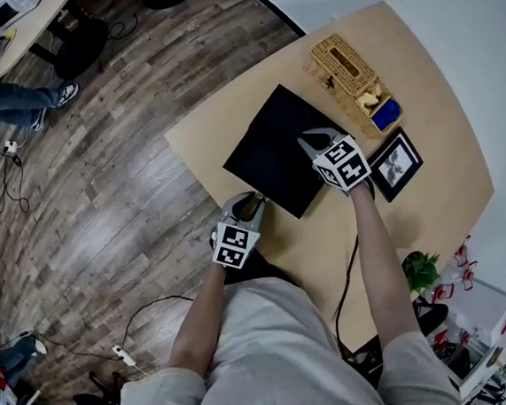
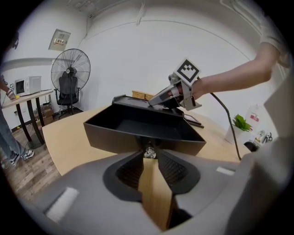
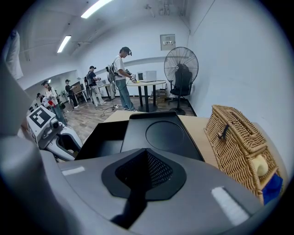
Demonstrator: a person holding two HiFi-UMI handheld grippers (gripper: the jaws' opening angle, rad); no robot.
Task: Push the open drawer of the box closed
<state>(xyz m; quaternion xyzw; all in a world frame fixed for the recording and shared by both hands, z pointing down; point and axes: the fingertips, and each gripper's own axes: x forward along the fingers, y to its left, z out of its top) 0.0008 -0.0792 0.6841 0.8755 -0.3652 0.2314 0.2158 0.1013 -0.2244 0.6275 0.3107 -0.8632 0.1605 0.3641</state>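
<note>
Drawer (image 2: 138, 131) stands pulled out of the black box (image 1: 275, 150) on the desk (image 1: 420, 83). Left gripper (image 1: 253, 202) fingers (image 2: 128, 173) gape empty at its knob (image 2: 149, 152). Right gripper (image 1: 314, 138) fingers (image 3: 158, 172), closed together and empty, sit over the box top.

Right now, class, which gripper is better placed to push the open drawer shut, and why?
Left. The left gripper faces the drawer front, its open jaws around the knob, so pushing forward should close it. The right gripper, jaws together, is over the box top, behind the drawer front.

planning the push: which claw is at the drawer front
The left claw, open at the drawer knob; the right claw sits on the box top.
</note>
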